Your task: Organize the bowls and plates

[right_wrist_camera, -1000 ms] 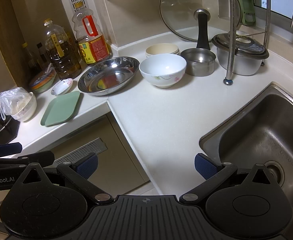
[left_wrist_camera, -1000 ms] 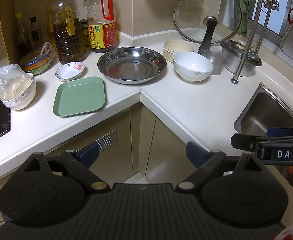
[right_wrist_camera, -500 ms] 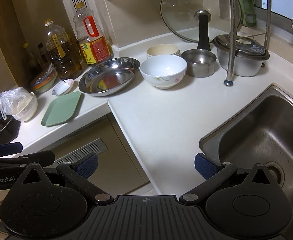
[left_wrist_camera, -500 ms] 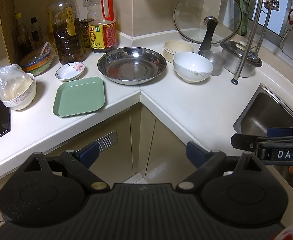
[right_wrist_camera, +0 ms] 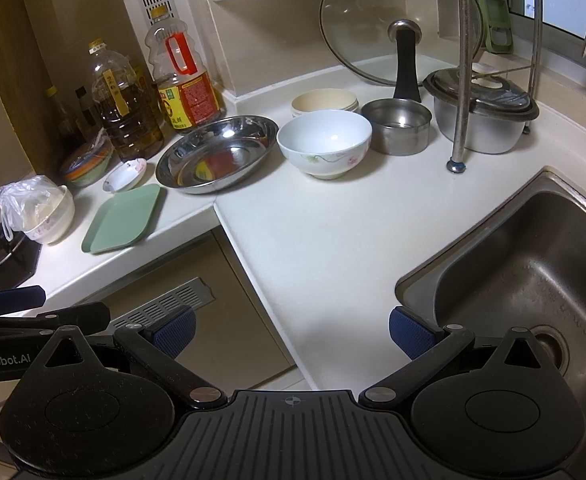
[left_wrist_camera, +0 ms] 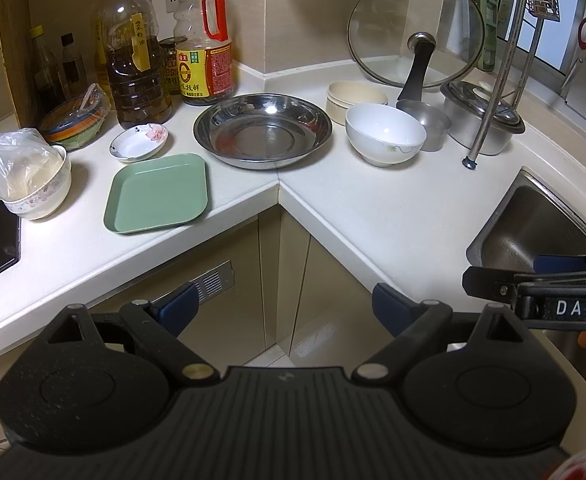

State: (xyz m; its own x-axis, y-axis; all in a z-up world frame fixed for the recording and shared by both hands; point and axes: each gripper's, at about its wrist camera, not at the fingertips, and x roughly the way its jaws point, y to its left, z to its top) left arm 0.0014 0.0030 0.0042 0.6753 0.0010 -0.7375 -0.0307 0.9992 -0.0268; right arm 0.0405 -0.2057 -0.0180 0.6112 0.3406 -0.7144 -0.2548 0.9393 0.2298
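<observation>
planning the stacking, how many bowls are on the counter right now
4, possibly more: white floral bowl beside the steel dish; cream bowl behind it, maybe a stack; bagged bowl far left; colourful stacked bowls by the oil bottles.

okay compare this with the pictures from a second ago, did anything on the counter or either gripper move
Almost nothing. The right gripper view has crept very slightly; nothing was gripped or released. The left gripper holds the same spot, and both sets of jaws stay open and empty. The green plate, steel basin and white bowl sit where they were.
</observation>
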